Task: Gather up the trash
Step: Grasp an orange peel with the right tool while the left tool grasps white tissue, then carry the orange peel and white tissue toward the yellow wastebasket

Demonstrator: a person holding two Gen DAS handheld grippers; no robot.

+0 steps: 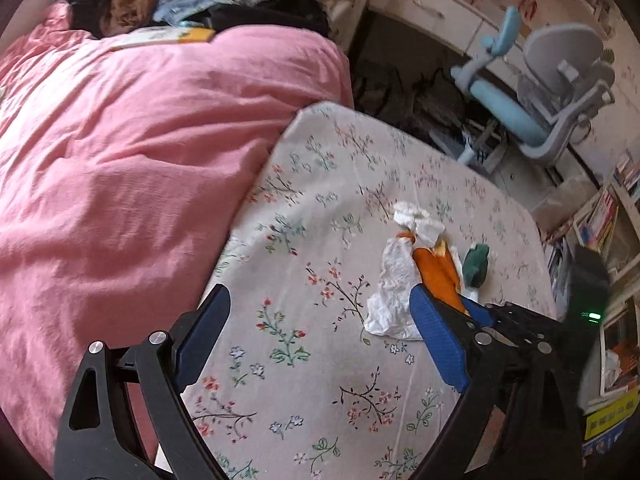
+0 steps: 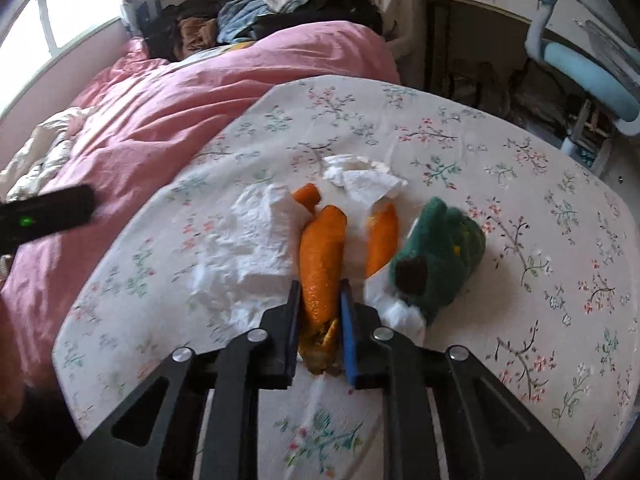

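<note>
Trash lies in a loose cluster on the floral-clothed counter [image 2: 500, 208], which stands against a bed under a pink duvet [image 2: 168, 120]. The right gripper [image 2: 320, 300] is clamped on the largest orange peel [image 2: 322, 256] — its two blue-padded fingers press the peel's sides near its lower end, and the part behind the fingers is ragged and partly hidden by the black linkage. Just left of it lies a crumpled white tissue [image 2: 256, 248]; a second crumpled tissue [image 2: 364, 180] lies beyond, with a small curl of peel [image 2: 306, 196] between the two. To the right a narrower strip of peel [image 2: 382, 240] rests beside a fuzzy green object [image 2: 440, 256] with a dark patch on its near face; what it is cannot be made out. More white paper pokes out below the green thing, its extent hidden. In the left wrist view the left gripper [image 1: 320, 328] hangs over the cloth with its fingers spread wide and nothing between them — its right finger covers the near end of the trash cluster, where the other gripper's black frame is also partly seen. At the head of the bed a heap of clothes [image 2: 260, 16] is blurred and hard to sort out. A blue and grey chair [image 1: 552, 92] stands by a white desk [image 1: 436, 4] beyond the counter, cut off in the right wrist view.
</note>
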